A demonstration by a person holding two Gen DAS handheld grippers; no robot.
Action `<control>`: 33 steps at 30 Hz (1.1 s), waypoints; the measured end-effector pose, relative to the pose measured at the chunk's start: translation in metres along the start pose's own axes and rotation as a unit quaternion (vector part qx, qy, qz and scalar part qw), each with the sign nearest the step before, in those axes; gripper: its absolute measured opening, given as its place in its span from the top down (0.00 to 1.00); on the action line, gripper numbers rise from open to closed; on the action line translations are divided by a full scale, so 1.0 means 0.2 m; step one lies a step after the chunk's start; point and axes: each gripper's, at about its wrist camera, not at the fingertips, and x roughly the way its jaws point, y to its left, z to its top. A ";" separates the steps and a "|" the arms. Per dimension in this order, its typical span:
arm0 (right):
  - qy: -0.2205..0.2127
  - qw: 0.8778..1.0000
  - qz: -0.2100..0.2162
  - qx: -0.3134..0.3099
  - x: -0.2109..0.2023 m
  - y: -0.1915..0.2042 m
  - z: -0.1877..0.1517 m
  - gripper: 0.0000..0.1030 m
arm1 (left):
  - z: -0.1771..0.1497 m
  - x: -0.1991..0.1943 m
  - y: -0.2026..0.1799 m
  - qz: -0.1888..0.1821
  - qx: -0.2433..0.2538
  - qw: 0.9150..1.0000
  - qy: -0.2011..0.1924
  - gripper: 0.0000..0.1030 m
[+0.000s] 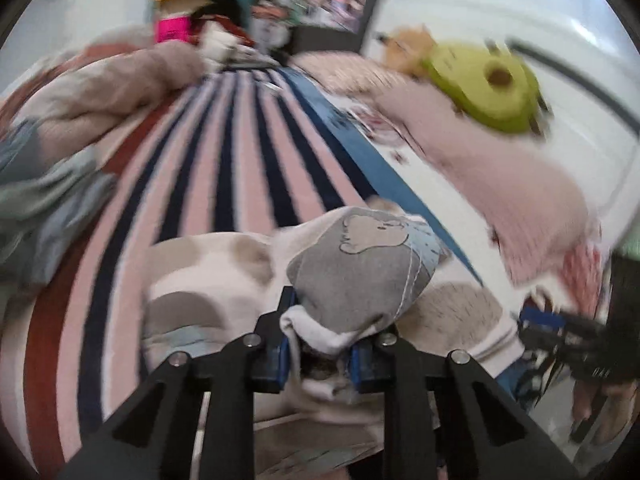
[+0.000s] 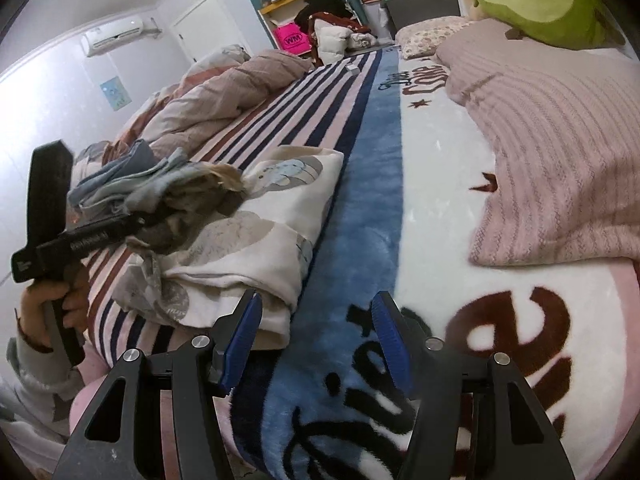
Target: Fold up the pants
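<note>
- Pants (image 2: 256, 232), cream with grey and pale-blue cartoon patches, lying bunched on the striped blanket (image 2: 320, 92) of a bed, just beside its broad blue band (image 2: 360, 184); task judged barely begun, with no neat fold visible yet.
- Left gripper (image 1: 320, 354) pinched nearly shut on a gathered wad of the fabric, a grey patch bulging up between the blue fingers (image 1: 282, 354); grip low on an edge, likely to lift and carry that part over the rest.
- Seen from the right wrist view, same gripper (image 2: 160, 210) reaching in from the far side of the garment, handle gripped by a hand (image 2: 48, 308) in a pale sleeve.
- Right gripper (image 2: 316, 344) about half open and holding nothing, hovering over the blue band with the near hem of the pants just beside its left finger; probably poised to take the second corner, so both ends rise together.
- Left wrist view smeared by motion blur; fine detail of the cloth beyond the grip hard to tell.
- Crumpled grey-blue clothes (image 2: 132, 176) heaped beside the pants, pink ribbed pillow (image 2: 560, 140) and green plush toy (image 2: 540, 4) well apart on the other side of the bed.
</note>
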 end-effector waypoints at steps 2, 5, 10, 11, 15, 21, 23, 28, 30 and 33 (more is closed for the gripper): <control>-0.003 1.000 0.006 -0.002 0.00 0.01 0.01 0.49 | -0.03 -0.07 0.13 0.011 -0.047 0.999 -0.012 0.81; -0.005 1.000 0.011 -0.011 0.00 0.06 0.03 0.49 | -0.09 -0.12 0.28 0.038 -0.087 0.995 -0.010 0.80; -0.001 1.000 0.010 -0.025 0.02 0.11 0.05 0.48 | -0.24 -0.20 0.47 0.057 -0.126 0.990 0.004 0.75; 0.000 1.000 0.010 -0.026 0.03 0.12 0.05 0.48 | -0.24 -0.21 0.48 0.056 -0.127 0.990 0.003 0.71; 0.003 0.999 0.012 -0.032 0.05 0.16 0.08 0.48 | -0.22 -0.28 0.50 0.039 -0.128 0.991 -0.028 0.47; -0.002 0.999 0.015 -0.040 0.06 0.20 0.11 0.48 | -0.08 -0.25 0.36 0.005 -0.086 0.995 -0.057 0.39; -0.003 0.999 0.016 -0.039 0.06 0.20 0.12 0.48 | -0.03 -0.20 0.32 0.003 -0.068 0.996 -0.056 0.39; 0.004 0.999 0.011 -0.036 0.08 0.19 0.13 0.47 | -0.04 -0.02 0.30 0.012 -0.043 0.999 0.003 0.45; 0.007 0.999 0.009 -0.033 0.09 0.18 0.12 0.47 | -0.09 0.01 0.32 0.021 -0.033 0.999 0.021 0.64; 0.011 1.000 0.008 -0.027 0.10 0.15 0.10 0.47 | -0.18 0.00 0.37 0.027 -0.042 0.998 0.042 0.76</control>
